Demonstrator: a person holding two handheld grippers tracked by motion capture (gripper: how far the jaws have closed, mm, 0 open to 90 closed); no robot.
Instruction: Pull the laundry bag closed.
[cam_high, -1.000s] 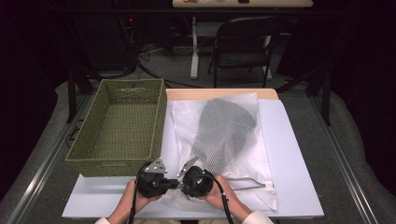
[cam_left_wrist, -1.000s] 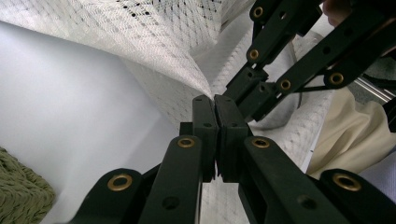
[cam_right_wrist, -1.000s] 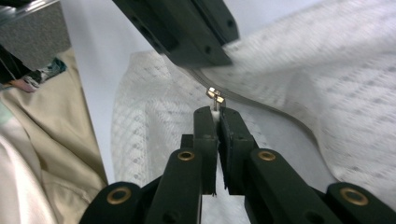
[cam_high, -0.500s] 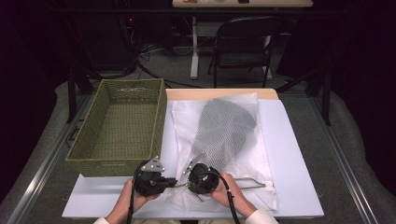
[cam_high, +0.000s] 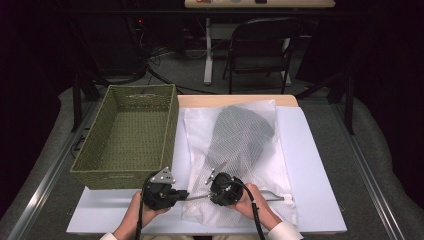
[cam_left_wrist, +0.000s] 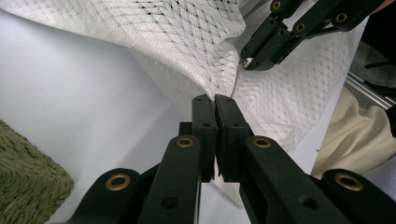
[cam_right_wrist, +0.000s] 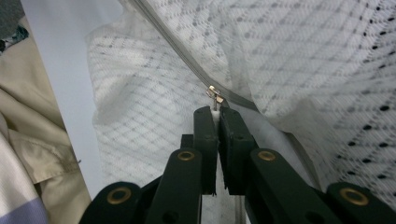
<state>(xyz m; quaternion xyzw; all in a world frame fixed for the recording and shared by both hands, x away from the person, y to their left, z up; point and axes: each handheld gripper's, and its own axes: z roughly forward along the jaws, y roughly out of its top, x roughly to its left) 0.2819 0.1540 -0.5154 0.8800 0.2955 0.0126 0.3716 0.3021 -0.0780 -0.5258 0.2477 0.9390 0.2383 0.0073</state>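
Right gripper (cam_right_wrist: 215, 112): jaws pressed together on the white pull tab of the zipper slider (cam_right_wrist: 214, 95), which sits just past the fingertips on the grey zipper track (cam_right_wrist: 175, 44). The track runs from the slider up and away across the white mesh laundry bag (cam_right_wrist: 140, 107). Beyond the fingertips and to their right, a dark, dotted fabric shows through the mesh. To the left of the jaws lies bare white table surface (cam_right_wrist: 60, 60), then a beige sleeve (cam_right_wrist: 28, 121).

Left gripper (cam_left_wrist: 215, 100): jaws pressed together, pinching a fold of the mesh laundry bag (cam_left_wrist: 196, 42) at its edge. The cloth rises from the fingertips and spreads up and away. Above and to the right of the fingertips, the other gripper's black jaws (cam_left_wrist: 261, 51) meet the same bag. Left of the jaws is bare white table (cam_left_wrist: 70, 93); at the lower left, a corner of the green woven basket (cam_left_wrist: 28, 168).

High view: the left gripper (cam_high: 186, 193) and the right gripper (cam_high: 210, 181) stand near each other at the near end of the laundry bag (cam_high: 240, 150), with the zipper track (cam_high: 270, 198) running on to the right of the right gripper. The dark garment (cam_high: 240, 135) inside the bag lies beyond both grippers. The basket (cam_high: 125, 135) stands beyond the left gripper, just beside the bag's left edge, on the white table (cam_high: 310, 165).
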